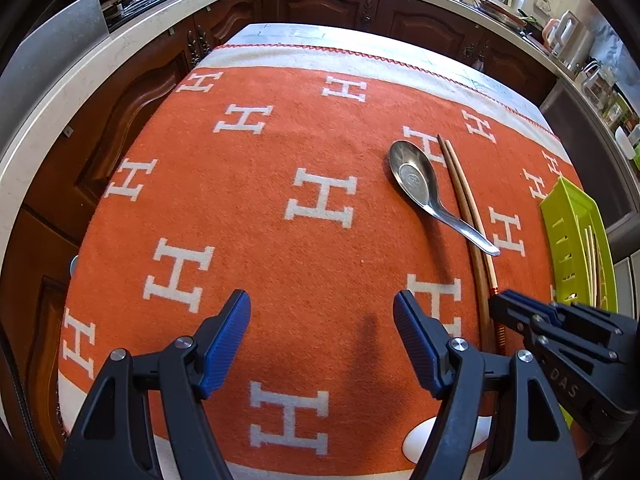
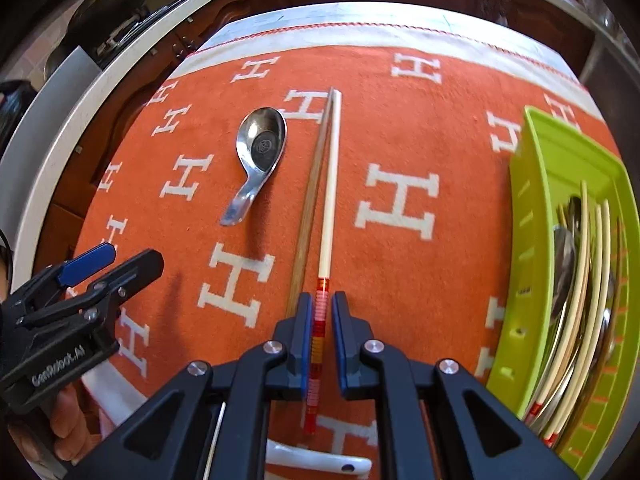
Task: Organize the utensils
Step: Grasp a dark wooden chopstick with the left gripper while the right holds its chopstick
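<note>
Green tray (image 2: 532,216), 3 o'clock: several utensils stowed. Outstanding: spoon (image 2: 260,148), chopsticks (image 2: 330,184). Right gripper (image 2: 322,312) straddling a chopstick, contact unclear; left gripper (image 1: 322,320) released.

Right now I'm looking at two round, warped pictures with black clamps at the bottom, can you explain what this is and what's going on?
A person holds a pair of hand tongs in each hand, each carrying a wide-angle camera that looks along its two fingers. One picture is from the left tongs, which are open and empty. The other is from the right tongs, whose fingers flank the red-banded end of a white chopstick; I cannot tell whether they grip it yet. A brown chopstick lies beside it on the orange cloth, with a metal spoon nearby. The green tray on the right already holds utensils.
</note>
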`<control>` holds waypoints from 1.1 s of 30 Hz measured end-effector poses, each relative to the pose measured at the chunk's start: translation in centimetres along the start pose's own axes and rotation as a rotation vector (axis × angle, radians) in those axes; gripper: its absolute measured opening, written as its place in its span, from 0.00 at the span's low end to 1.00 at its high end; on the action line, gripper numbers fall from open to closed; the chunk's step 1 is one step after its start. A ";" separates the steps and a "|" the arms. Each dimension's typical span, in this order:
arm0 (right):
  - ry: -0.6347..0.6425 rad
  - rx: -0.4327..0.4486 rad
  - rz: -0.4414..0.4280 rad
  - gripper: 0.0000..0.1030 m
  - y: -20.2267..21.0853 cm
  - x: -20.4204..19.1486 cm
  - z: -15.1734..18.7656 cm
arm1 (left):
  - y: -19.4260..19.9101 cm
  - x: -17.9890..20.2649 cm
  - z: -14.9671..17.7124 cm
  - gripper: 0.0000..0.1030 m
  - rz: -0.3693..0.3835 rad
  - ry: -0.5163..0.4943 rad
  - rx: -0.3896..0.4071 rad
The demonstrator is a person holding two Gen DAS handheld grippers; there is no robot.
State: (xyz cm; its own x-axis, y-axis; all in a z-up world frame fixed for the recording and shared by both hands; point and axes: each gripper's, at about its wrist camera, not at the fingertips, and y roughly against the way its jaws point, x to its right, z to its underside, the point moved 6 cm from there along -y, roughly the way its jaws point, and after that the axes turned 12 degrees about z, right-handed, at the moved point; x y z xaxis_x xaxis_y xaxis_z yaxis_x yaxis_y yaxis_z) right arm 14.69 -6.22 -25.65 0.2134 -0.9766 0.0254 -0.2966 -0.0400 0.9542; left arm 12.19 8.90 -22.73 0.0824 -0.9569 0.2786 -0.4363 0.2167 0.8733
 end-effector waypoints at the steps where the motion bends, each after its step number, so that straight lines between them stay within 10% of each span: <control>1: 0.003 0.010 0.004 0.11 -0.1 -0.1 -0.3 | -0.1 0.2 0.0 0.70 0.001 -0.003 -0.002; 13: 0.063 0.080 0.060 0.11 -0.6 -0.9 -1.9 | 0.3 0.8 0.1 0.70 -0.007 -0.024 0.000; 33: -0.230 0.091 -0.147 0.06 4.0 5.7 0.0 | -3.1 7.0 -1.2 0.72 0.105 -0.078 -0.064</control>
State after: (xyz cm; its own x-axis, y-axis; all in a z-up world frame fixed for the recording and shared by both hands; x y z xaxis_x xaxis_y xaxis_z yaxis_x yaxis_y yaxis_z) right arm 14.71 -11.96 -21.69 0.0463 -0.9808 -0.1895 -0.3629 -0.1932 0.9116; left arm 15.23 1.75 -23.03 -0.0315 -0.9397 0.3406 -0.3807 0.3264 0.8652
